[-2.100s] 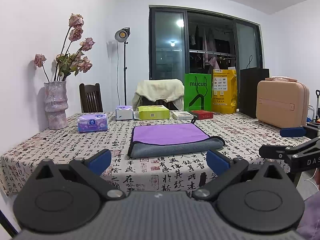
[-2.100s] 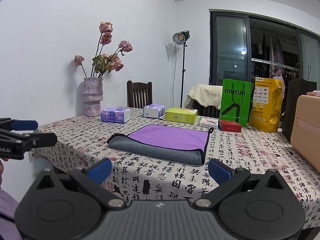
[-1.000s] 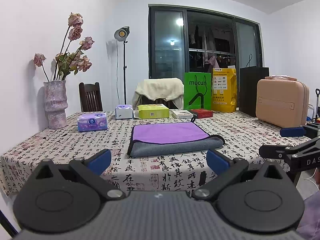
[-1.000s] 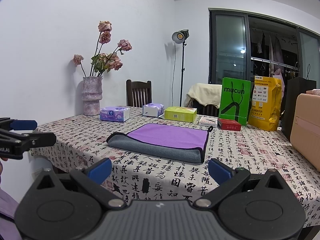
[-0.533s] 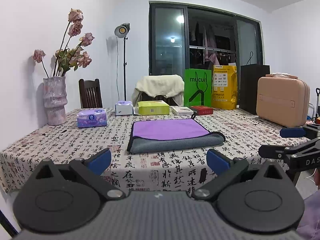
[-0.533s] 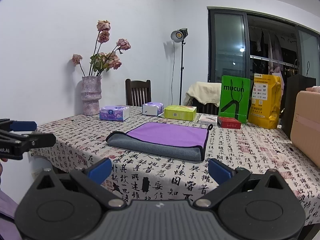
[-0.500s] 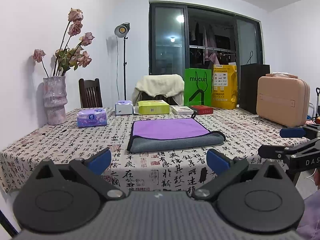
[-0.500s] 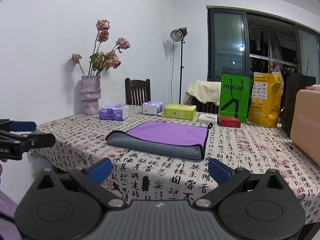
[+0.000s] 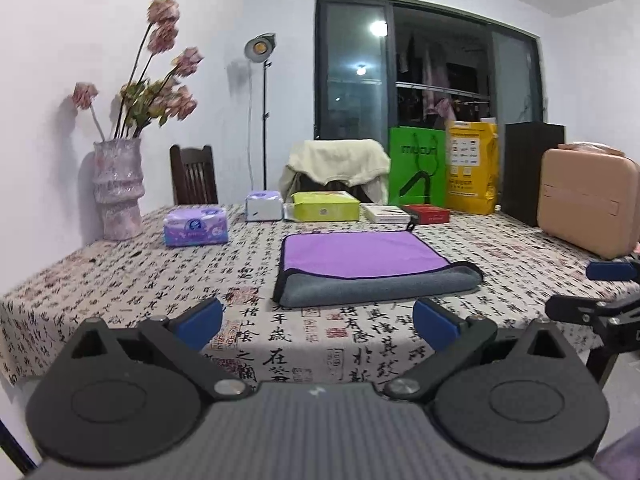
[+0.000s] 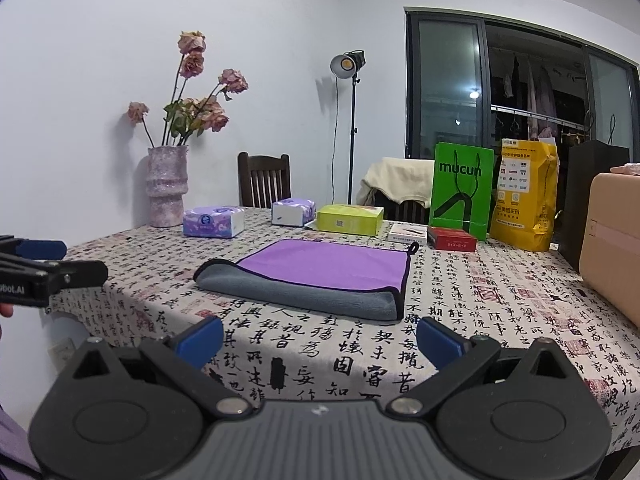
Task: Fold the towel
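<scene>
A folded towel, purple on top and grey underneath with dark edging (image 9: 360,268), lies flat on a table covered by a cream cloth printed with black calligraphy (image 9: 120,280). It sits ahead of both grippers, past their fingertips and not touching them. The left gripper (image 9: 318,322) has its blue-tipped fingers (image 9: 198,318) spread wide with nothing between them. The right gripper (image 10: 320,334) has its fingers spread too, also holding nothing. Beyond the towel, further from the fingers, stand a purple tissue pack (image 9: 196,232), a lime-green box (image 9: 325,206) and a green paper bag (image 10: 460,190).
</scene>
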Tool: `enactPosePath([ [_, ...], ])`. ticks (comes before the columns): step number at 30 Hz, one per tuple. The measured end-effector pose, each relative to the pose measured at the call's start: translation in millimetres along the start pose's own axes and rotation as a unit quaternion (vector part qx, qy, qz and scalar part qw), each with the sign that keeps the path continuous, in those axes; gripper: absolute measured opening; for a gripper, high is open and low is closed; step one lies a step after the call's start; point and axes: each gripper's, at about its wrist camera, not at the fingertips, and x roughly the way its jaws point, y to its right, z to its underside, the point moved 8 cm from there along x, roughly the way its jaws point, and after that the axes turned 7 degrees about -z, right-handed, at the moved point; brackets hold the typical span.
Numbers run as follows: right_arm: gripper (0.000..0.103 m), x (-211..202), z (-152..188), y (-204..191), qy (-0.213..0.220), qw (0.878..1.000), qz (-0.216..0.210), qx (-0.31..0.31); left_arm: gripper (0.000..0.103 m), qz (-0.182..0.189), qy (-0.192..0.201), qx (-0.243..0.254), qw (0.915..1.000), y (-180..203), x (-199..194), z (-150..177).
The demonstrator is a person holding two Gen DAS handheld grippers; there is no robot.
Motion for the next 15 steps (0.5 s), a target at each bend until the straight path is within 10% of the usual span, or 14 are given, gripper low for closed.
enactPosePath([
  [15, 0.103, 54, -2, 26, -0.028, 0.999, 0.009, 0.015, 0.103, -0.010, -0.045, -0.005, 0.9989, -9, 58, 1],
])
